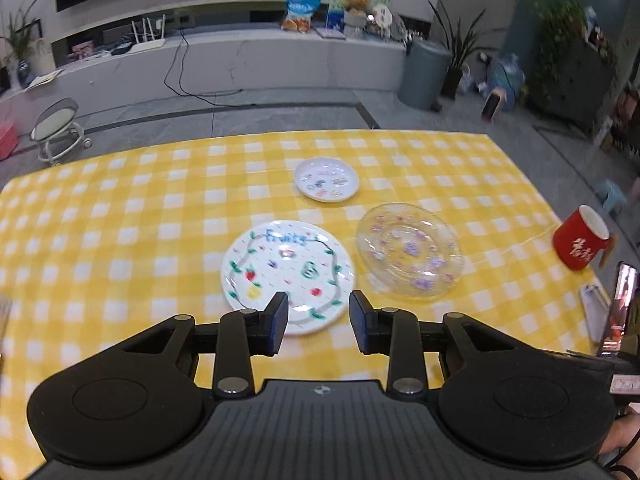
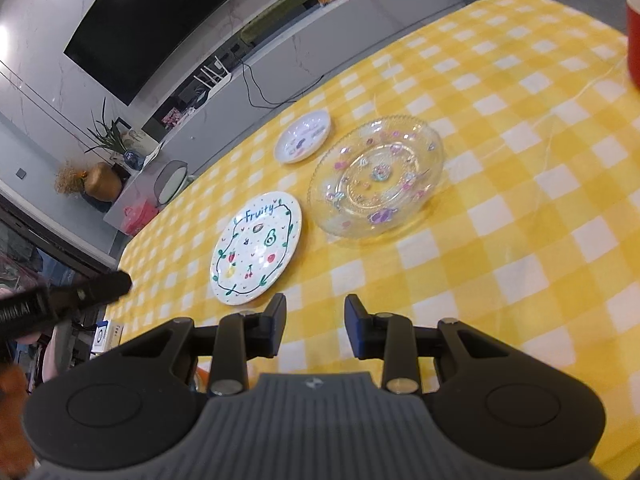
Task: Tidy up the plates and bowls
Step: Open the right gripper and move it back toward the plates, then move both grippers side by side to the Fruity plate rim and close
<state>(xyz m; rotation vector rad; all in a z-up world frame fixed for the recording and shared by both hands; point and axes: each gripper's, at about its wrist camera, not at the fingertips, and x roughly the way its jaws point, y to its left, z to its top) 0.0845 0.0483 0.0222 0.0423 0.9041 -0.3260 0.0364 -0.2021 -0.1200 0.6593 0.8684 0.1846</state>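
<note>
Three dishes lie on the yellow checked tablecloth (image 1: 140, 220). A white plate painted with fruit and the word "Fruity" (image 1: 286, 272) (image 2: 256, 248) is nearest. A clear glass dish with purple flowers (image 1: 410, 250) (image 2: 378, 176) sits to its right, and a small white plate with little pictures (image 1: 327, 179) (image 2: 303, 141) lies behind them. My left gripper (image 1: 319, 300) hovers open over the near rim of the Fruity plate, nothing between its fingers. My right gripper (image 2: 316, 302) is open too, above bare cloth just right of that plate's near edge and in front of the glass dish.
A red mug (image 1: 580, 238) (image 2: 633, 40) stands near the table's right edge, with a phone (image 1: 622, 308) propped closer in. A black gripper part (image 2: 100, 288) pokes in at the left of the right wrist view. Beyond the table are floor, a TV bench and plants.
</note>
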